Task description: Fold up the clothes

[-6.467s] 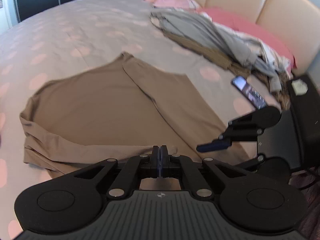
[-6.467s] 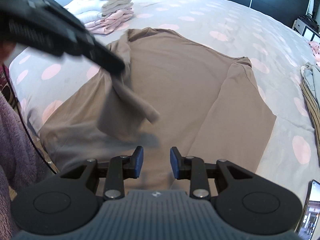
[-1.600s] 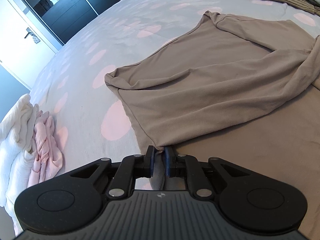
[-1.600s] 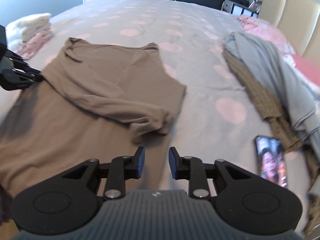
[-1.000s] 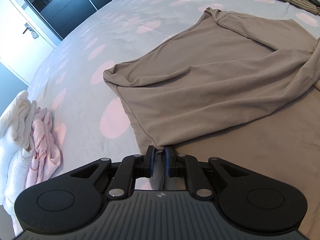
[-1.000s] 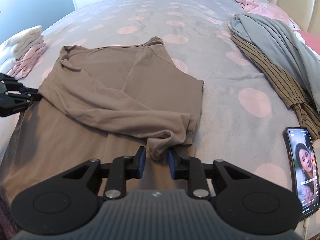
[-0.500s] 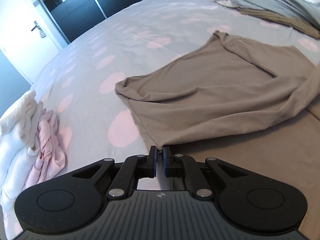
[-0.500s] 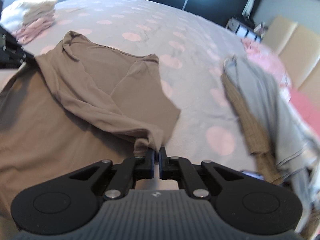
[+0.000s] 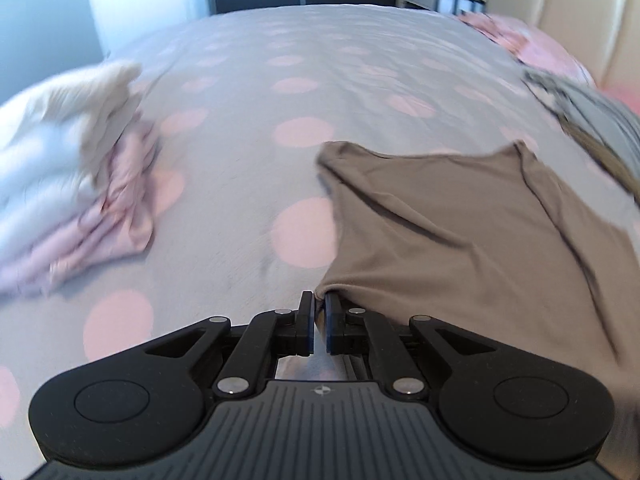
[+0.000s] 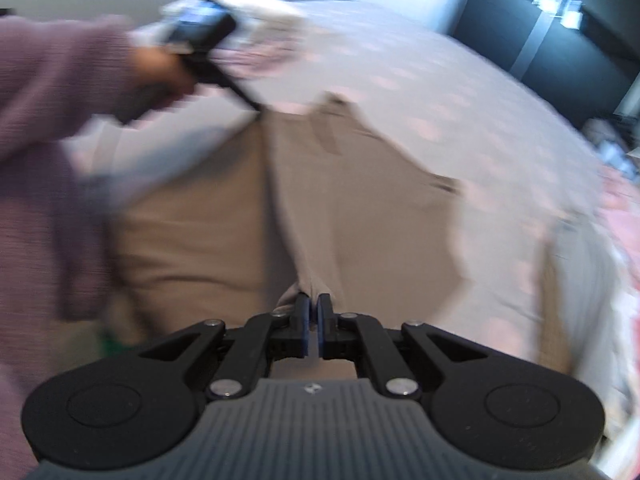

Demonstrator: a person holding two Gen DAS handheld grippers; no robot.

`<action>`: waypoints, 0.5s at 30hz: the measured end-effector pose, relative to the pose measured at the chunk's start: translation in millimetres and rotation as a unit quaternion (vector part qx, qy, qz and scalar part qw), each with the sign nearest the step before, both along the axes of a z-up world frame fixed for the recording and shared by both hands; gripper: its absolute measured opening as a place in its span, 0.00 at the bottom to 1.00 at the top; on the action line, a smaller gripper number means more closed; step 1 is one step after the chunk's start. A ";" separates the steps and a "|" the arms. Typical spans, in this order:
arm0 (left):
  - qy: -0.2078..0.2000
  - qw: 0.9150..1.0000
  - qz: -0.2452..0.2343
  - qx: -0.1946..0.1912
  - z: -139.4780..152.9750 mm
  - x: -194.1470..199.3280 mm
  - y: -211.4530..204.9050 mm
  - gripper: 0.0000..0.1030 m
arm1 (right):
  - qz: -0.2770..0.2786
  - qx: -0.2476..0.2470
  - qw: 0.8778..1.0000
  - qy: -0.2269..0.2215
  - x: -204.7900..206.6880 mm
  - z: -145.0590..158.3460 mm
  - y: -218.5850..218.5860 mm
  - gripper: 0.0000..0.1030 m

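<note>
A brown long-sleeved top (image 9: 460, 232) lies on the grey bed with pink dots (image 9: 280, 64), its near part lifted. My left gripper (image 9: 317, 300) is shut on a corner of the brown top, which stretches away to the right. In the right wrist view the brown top (image 10: 360, 200) hangs stretched between both tools. My right gripper (image 10: 313, 301) is shut on a bunched end of it. The left gripper (image 10: 224, 76), held by a hand in a purple sleeve (image 10: 52, 92), pinches the cloth at the upper left. Both views are blurred.
A folded pile of white and pink clothes (image 9: 68, 184) sits on the bed to the left. Unfolded grey and striped clothes (image 9: 592, 128) lie at the right, by pink pillows (image 9: 536, 48) and a beige headboard (image 9: 592, 28). Dark wardrobes (image 10: 552, 28) stand beyond the bed.
Both grippers have shut on the brown top and risen with it, rolling as they went. The cloth now hangs stretched between them instead of lying flat.
</note>
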State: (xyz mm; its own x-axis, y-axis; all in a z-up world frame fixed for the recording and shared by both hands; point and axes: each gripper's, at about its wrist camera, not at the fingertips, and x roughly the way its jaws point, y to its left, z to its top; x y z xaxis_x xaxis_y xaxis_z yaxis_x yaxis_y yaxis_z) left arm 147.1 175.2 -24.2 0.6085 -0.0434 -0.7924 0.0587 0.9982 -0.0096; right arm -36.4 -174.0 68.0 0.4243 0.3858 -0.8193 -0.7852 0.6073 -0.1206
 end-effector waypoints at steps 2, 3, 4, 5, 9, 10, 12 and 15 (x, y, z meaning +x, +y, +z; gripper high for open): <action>0.006 0.999 0.024 -0.031 -1.4 1.3 13.6 0.03 | 0.044 0.020 0.998 0.031 -11.5 1.4 17.8 0.04; 0.009 0.998 0.034 -0.047 -2.7 1.7 20.6 0.03 | 0.064 0.026 0.997 0.046 -16.4 -0.9 27.7 0.04; 0.010 0.997 0.042 -0.059 -4.1 1.7 26.1 0.02 | 0.084 0.033 0.994 0.060 -21.3 -3.8 37.8 0.04; 0.009 0.997 0.047 -0.068 -5.8 1.6 30.8 0.02 | 0.104 0.039 0.991 0.074 -26.1 -6.7 47.9 0.04; 0.002 0.995 0.062 -0.073 -12.0 1.7 43.4 0.00 | 0.150 0.053 0.980 0.115 -38.5 -23.9 87.0 0.04; 0.000 0.994 0.073 -0.077 -12.9 1.6 49.1 0.00 | 0.156 0.060 0.978 0.129 -38.9 -28.0 94.9 0.04; -0.001 0.991 0.090 -0.103 -14.5 1.6 63.6 0.00 | 0.164 0.065 0.974 0.145 -39.1 -35.9 109.3 0.04; 0.011 0.988 0.090 -0.126 -17.6 -1.3 75.1 0.00 | 0.166 0.073 0.969 0.167 -36.0 -47.2 126.1 0.04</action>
State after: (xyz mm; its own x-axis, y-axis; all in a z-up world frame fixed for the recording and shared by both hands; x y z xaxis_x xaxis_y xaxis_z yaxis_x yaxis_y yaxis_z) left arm 145.9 250.4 -41.8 0.6068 -0.1340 -0.7835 -0.1228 0.9580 -0.2590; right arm -72.4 -47.9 20.7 -0.0218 0.5773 -0.8163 -0.9206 0.3068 0.2416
